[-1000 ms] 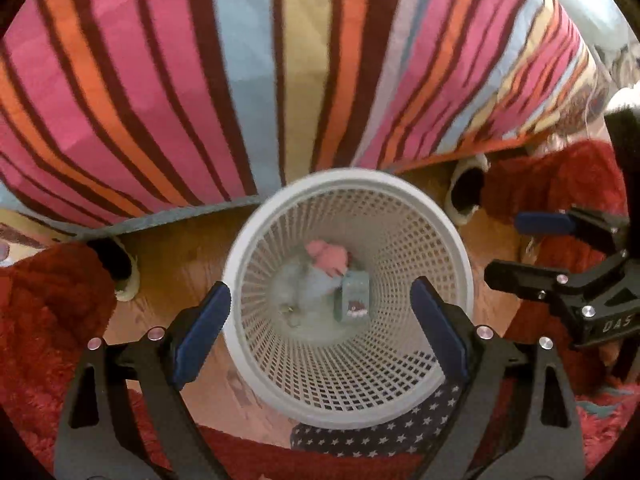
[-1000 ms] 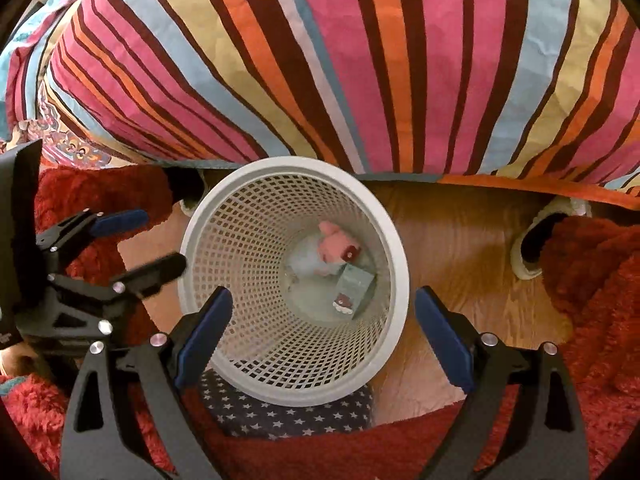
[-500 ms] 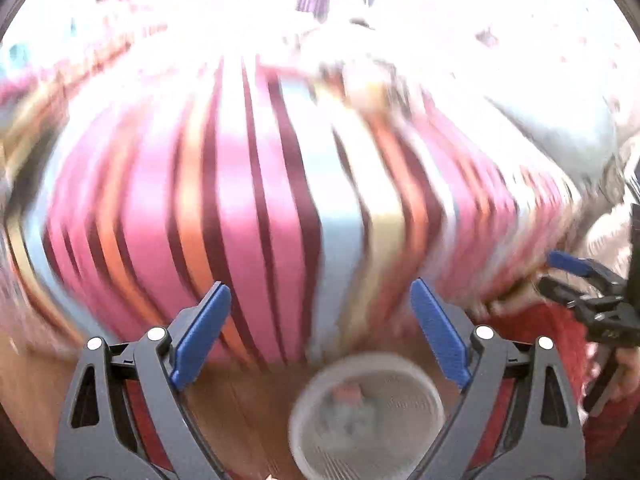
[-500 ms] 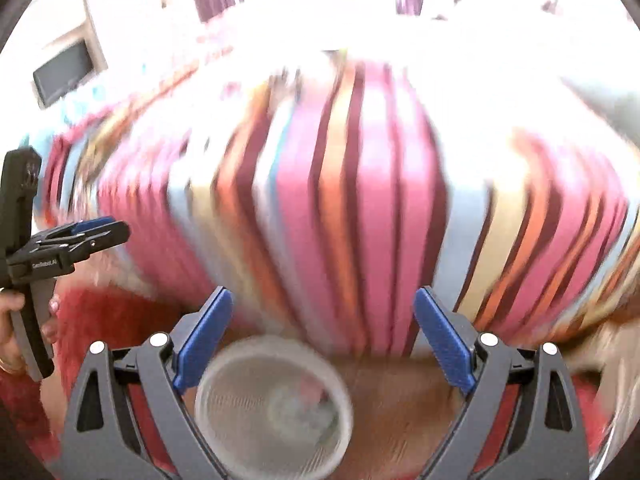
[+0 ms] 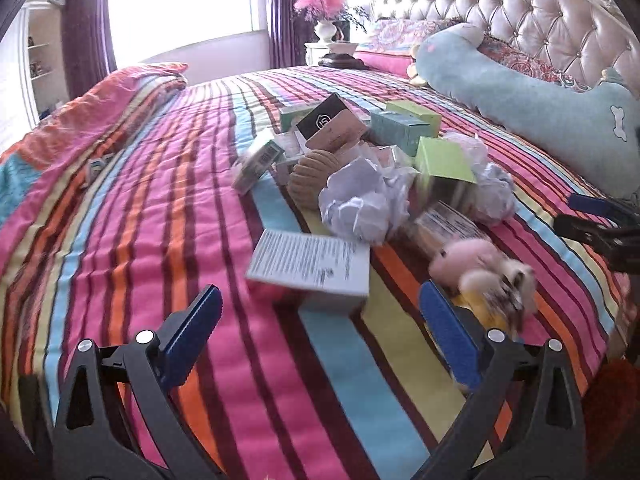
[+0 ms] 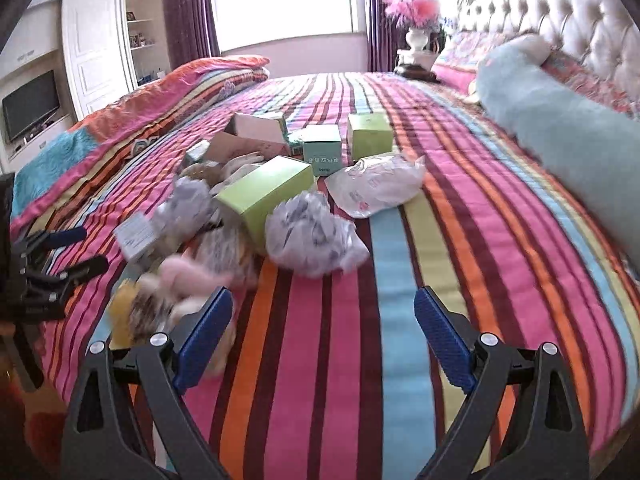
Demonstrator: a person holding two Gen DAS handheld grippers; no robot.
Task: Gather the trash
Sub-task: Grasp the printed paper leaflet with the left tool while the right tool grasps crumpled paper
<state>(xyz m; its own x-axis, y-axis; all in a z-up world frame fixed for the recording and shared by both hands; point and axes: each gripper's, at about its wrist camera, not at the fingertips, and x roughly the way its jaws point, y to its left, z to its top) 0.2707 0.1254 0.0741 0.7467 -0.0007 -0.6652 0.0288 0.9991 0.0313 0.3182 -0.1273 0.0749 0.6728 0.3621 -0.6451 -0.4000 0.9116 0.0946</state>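
Observation:
A pile of trash lies on the striped bedspread (image 5: 168,216): a white printed box (image 5: 310,268), crumpled paper (image 5: 360,200), green boxes (image 5: 444,160), a black-and-tan card (image 5: 328,124) and a pink plush toy (image 5: 476,264). My left gripper (image 5: 320,328) is open and empty, just short of the white box. In the right wrist view I see a crumpled paper ball (image 6: 312,236), a green box (image 6: 268,192), a plastic bag (image 6: 376,184) and the plush toy (image 6: 180,284). My right gripper (image 6: 324,332) is open and empty, just short of the paper ball.
A long light-blue plush pillow (image 5: 532,108) lies along the tufted headboard (image 5: 520,12). A folded quilt (image 6: 152,112) is at the far left. A nightstand with a flower vase (image 6: 416,36) stands beyond the bed. The other gripper shows at each view's edge (image 5: 600,224).
Both grippers have swung up from the white mesh wastebasket on the floor to face the bed top. The basket has left both views. Both stay open and empty.

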